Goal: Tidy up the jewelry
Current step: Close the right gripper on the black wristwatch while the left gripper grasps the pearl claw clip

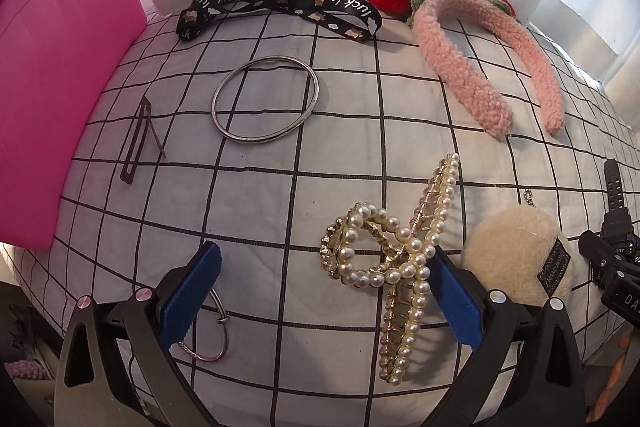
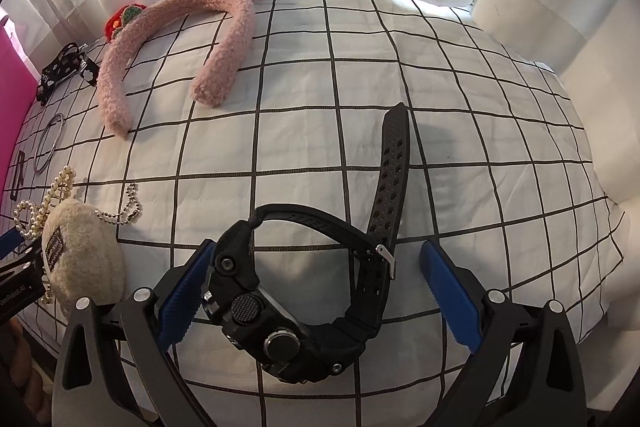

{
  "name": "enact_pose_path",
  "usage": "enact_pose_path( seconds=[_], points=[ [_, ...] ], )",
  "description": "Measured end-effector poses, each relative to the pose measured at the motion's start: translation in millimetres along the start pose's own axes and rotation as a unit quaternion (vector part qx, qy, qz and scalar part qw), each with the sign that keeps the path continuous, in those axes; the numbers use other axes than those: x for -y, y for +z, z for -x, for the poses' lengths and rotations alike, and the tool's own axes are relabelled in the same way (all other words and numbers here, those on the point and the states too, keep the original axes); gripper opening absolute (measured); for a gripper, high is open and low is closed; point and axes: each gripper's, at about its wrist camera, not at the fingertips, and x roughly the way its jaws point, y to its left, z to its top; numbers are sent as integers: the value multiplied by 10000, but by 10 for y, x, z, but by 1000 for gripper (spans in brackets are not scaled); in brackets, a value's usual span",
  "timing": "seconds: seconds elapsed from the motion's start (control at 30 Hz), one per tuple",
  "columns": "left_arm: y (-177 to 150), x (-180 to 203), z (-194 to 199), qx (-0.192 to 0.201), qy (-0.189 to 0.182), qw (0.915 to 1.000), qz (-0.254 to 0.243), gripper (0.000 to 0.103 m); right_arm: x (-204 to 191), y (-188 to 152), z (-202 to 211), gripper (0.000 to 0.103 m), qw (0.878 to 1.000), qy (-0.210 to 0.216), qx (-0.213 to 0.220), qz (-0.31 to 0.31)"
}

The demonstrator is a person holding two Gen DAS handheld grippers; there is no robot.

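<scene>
A: Since every piece lies loose on the white black-gridded cloth [image 1: 280, 155] and nothing shows inside the tall pink plastic bin [image 1: 60, 87], I judge the sorting barely begun.

B: Agreed. The left gripper [image 1: 326, 291] stands with jaws apart around the gold pearl-studded claw clip [image 1: 400, 267], not closed on it. The right gripper [image 2: 316, 291] is likewise spread, the chunky black rubber-strapped watch [image 2: 280, 315] between its fingers, the left pad touching the case.

A: Count them?

B: One clip, one watch, one thin silver metal bangle [image 1: 266, 101], one fuzzy pink headband with red crochet flowers [image 1: 472, 67], one black printed ribbon lanyard [image 1: 280, 7], one dark flat snap hairclip [image 1: 138, 143], one cream fluffy pouch charm on a ball chain [image 1: 516, 251], one wire key ring [image 1: 212, 331].

A: Eight, all left to stow.
</scene>
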Motion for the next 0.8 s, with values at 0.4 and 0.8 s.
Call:
enact_pose_path(
  seconds=[0.4, 0.8],
  points=[
    [-17, 131, 93, -30, -104, 9998, -149, 60, 3, -79, 58, 92, 9999, 102, 65, 79],
    [-65, 90, 176, -7, -182, 9997, -167, 44, -14, -185, 210, 72, 9995, 194, 232, 72]
  ],
)
